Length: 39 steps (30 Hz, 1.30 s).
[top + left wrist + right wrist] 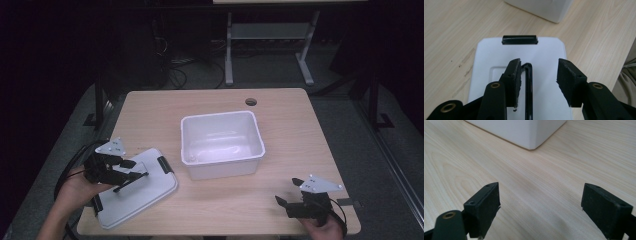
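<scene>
Dark floor and cables surrounded the pale wooden table [295,130]. On it the white lid [145,192] lay flat beneath the left gripper [537,75], whose jaws stood spread around the lid's thin black handle [529,87], one pad touching it, not yet pinching. Ahead of that gripper and well apart sat the white bin [222,142], open and holding nothing. The right gripper [540,202] hung low over bare wood with jaws wide apart, the bin's corner beyond it. Judging by this, the lid was not yet gripped; lifting and seating it remained.
</scene>
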Tool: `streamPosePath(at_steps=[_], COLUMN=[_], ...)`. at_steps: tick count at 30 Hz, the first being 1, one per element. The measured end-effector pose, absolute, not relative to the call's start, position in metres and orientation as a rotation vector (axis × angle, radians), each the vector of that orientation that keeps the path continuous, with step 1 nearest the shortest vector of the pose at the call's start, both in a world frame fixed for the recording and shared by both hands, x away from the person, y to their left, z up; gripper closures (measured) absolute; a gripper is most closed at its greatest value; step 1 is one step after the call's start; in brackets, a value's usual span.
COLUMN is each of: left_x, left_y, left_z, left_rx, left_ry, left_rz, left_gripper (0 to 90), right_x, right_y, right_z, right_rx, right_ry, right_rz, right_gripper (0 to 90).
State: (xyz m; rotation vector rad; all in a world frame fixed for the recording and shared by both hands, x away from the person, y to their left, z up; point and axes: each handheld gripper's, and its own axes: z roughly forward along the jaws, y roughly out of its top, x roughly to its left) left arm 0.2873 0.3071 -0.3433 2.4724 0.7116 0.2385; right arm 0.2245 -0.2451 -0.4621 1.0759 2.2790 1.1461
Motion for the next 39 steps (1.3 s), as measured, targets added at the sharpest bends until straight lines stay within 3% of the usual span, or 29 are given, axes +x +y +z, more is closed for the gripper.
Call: streamPosePath(at_steps=[25, 39], left_x=[0.285, 0.292], left_y=[0.333, 0.341], left_z=[-0.388, -0.395], left_rx=[2.499, 2.496], left_ry=[0.819, 0.848], left_rz=[0.201, 0.206], left_gripper=[58.4, 67.5], right_x=[0.226, 0.225], right_y=[-0.242, -0.241], right_z=[-0.463, -0.463], right_rx=[1.066, 1.049], right_ry=[2.296, 2.3], right_rz=[1.129, 1.127], right_gripper=[14.9, 14.9])
